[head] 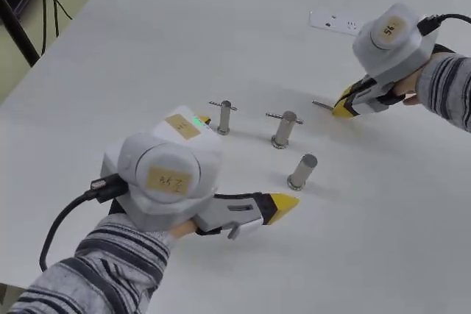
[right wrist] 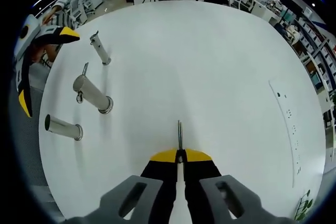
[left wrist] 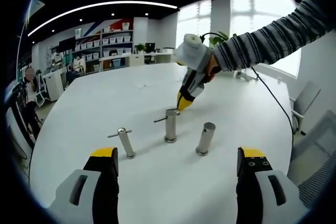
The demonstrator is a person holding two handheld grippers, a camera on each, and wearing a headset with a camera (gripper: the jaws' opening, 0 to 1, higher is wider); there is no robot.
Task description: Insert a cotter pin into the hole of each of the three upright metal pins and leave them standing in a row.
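Pinched on the cotter pin (right wrist: 179,135), the right hand-held gripper (right wrist: 180,156) should carry it level, leftward to the bare metal pin (right wrist: 63,127).

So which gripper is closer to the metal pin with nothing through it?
Left. The left gripper sits just beside the bare pin, jaws open; the right gripper is farther off, shut on a cotter pin.

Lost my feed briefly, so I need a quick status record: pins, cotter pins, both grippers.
pins upright: three, in a row
cotter pin fitted: left-end pin, middle pin
no cotter pin: right-end pin
left gripper: fingers open, empty, facing the row
right gripper: shut on loose cotter pin, low over the table
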